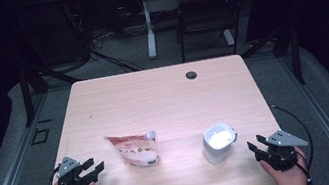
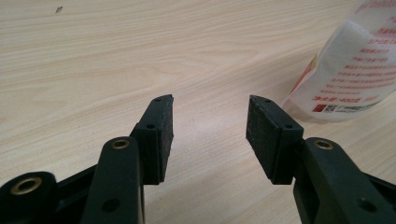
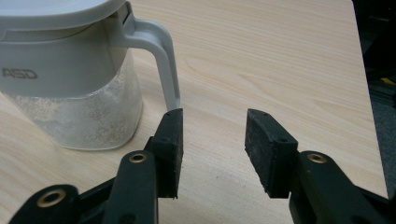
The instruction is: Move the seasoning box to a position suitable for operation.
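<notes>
A red-and-white printed pouch (image 1: 134,150) lies on the wooden table (image 1: 163,97), left of the middle. A white lidded jar with a handle (image 1: 218,143) stands to its right and holds a pale powder at the bottom. My left gripper (image 1: 95,166) rests near the front left corner, open and empty, its jaws pointing at the pouch (image 2: 350,70). Near the front right edge my right gripper (image 1: 255,144) is open and empty too. In the right gripper view the jar (image 3: 70,79) stands just ahead and left of that gripper (image 3: 212,116), with the jar's handle (image 3: 163,56) near the left pad.
A round cable hole (image 1: 191,75) sits at the table's far edge. Behind the table stand a black chair (image 1: 204,9), a white desk leg (image 1: 148,24) and loose cables on the floor. Cables trail from both grippers.
</notes>
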Motion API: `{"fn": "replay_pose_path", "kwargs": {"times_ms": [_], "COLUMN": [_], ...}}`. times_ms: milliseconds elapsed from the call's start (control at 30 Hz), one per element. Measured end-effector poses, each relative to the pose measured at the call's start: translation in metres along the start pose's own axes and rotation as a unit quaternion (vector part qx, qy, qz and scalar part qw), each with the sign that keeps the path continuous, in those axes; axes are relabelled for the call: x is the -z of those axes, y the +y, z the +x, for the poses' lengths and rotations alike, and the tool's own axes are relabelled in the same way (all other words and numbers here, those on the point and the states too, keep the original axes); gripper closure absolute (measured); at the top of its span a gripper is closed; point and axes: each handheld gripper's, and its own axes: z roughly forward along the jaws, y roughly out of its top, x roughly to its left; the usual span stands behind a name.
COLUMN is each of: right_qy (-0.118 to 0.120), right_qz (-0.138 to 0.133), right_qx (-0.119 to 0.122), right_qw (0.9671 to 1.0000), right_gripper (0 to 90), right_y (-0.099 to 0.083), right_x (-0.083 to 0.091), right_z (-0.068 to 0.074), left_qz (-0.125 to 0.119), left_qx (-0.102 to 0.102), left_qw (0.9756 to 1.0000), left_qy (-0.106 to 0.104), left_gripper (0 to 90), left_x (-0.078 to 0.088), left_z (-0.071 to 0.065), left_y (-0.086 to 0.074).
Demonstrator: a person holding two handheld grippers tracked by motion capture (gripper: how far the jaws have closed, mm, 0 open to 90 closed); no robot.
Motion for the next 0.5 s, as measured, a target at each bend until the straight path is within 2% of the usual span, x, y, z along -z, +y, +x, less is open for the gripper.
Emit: {"fn": "replay_pose_path", "kwargs": {"times_ms": [200,267,367,467,500], "right_qy": [0.009,0.025,0.031,0.038,0.047], "right_qz": [0.000,-0.002,-0.001,0.000,-0.004], "right_qx": [-0.008,-0.005,0.006,0.009,0.010], "right_qw": [0.9999,0.9997,0.9995,0.9992,0.9988], "right_gripper": [63.0,63.4,63.6,63.8,63.8], "right_y": [0.001,0.002,0.003,0.004,0.005], "right_x": [-0.002,-0.004,-0.005,-0.006,-0.008], "right_z": [-0.002,0.000,0.003,0.005,0.008], "left_qz": [0.000,-0.004,-0.011,-0.007,-0.006], "left_qx": [0.006,0.007,0.008,0.010,0.008], "left_qw": [1.0000,0.9999,0.9999,0.9998,0.9999], "left_qy": [-0.007,-0.009,-0.009,-0.012,-0.013], "left_gripper": [51.2,52.2,52.0,52.6,52.9], "left_x": [-0.002,-0.001,0.001,0.003,0.004], "left_z": [0.001,0.000,0.001,0.001,0.000], "left_y": [0.002,0.003,0.003,0.001,-0.001]}}
